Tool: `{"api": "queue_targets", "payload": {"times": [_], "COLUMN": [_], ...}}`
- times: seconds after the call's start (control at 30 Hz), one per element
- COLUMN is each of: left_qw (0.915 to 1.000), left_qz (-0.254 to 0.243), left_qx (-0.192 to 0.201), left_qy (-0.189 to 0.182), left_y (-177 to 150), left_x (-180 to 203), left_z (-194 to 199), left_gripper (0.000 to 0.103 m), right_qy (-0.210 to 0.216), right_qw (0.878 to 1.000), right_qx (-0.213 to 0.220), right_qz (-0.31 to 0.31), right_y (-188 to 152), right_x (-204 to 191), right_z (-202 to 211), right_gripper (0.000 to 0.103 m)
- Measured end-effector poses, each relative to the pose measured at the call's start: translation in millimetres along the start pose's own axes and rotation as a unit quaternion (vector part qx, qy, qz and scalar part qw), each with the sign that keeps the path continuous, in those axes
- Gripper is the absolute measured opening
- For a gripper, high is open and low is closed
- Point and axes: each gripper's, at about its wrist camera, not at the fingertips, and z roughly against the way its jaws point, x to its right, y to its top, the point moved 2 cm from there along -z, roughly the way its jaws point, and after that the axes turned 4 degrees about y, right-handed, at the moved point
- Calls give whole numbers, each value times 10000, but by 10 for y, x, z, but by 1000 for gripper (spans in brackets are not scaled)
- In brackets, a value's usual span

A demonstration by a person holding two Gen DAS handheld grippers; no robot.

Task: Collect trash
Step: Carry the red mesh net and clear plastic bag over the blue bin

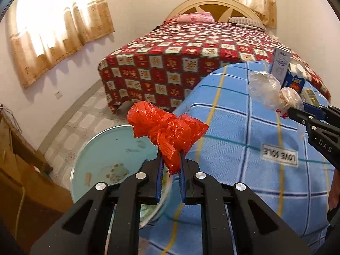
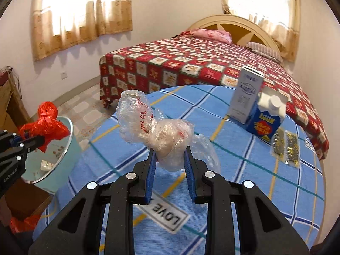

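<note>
My left gripper (image 1: pixel 170 157) is shut on a knotted red plastic bag (image 1: pixel 165 127), held above the rim of a pale green bin (image 1: pixel 110 146) beside the table. The right wrist view shows the same red bag (image 2: pixel 46 123) over the bin (image 2: pixel 70 148), with the left gripper (image 2: pixel 31 140) at the far left. My right gripper (image 2: pixel 170 150) is shut on a crumpled clear plastic bag (image 2: pixel 157 133) with red print, lifted above the blue checked tablecloth (image 2: pixel 233 170). From the left wrist, that clear bag (image 1: pixel 267 89) and the right gripper (image 1: pixel 291 112) sit at the right.
On the table's far right stand a white carton (image 2: pixel 247 97) and a blue carton (image 2: pixel 265 119), with two gold-patterned sachets (image 2: pixel 286 146) lying beside them. A bed with a red checked cover (image 2: pixel 191 63) is behind. Wooden furniture (image 1: pixel 12 148) stands left of the bin, which has scraps inside.
</note>
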Motion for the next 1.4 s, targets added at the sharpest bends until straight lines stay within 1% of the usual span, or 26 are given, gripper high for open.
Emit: {"api": "queue_targets", "payload": {"times": [0.13,0.33,0.5,0.77,1.13,1.4], "left_qw": [9997,9990,9983,9974,9955,9938], "left_qz": [-17,-18,15,50,155,289], "left_qx": [10,30,88,103,-23,-118], "left_qy": [223,453,570,713,936,1067], "left_y": [-111,-239,-294,-394,-547,-621], "left_x": [-191,-431,-597,-765,-1044,-1249], "left_z": [56,120,202,255,197,108], "left_gripper": [13,13,13,13,13,13], "right_qy": [61,165,248,344,437,513], "right_qw": [9998,9992,9983,9970,9948,9922], "right_qx": [24,44,57,58,26,-64], "right_qz": [164,366,516,693,923,1137], "right_y": [6,-1,10,17,24,35], "right_x": [-212,-479,-705,-952,-1217,-1429], "right_z": [11,20,11,1,-56,-176], "right_gripper": [27,27,27,27,27,27]}}
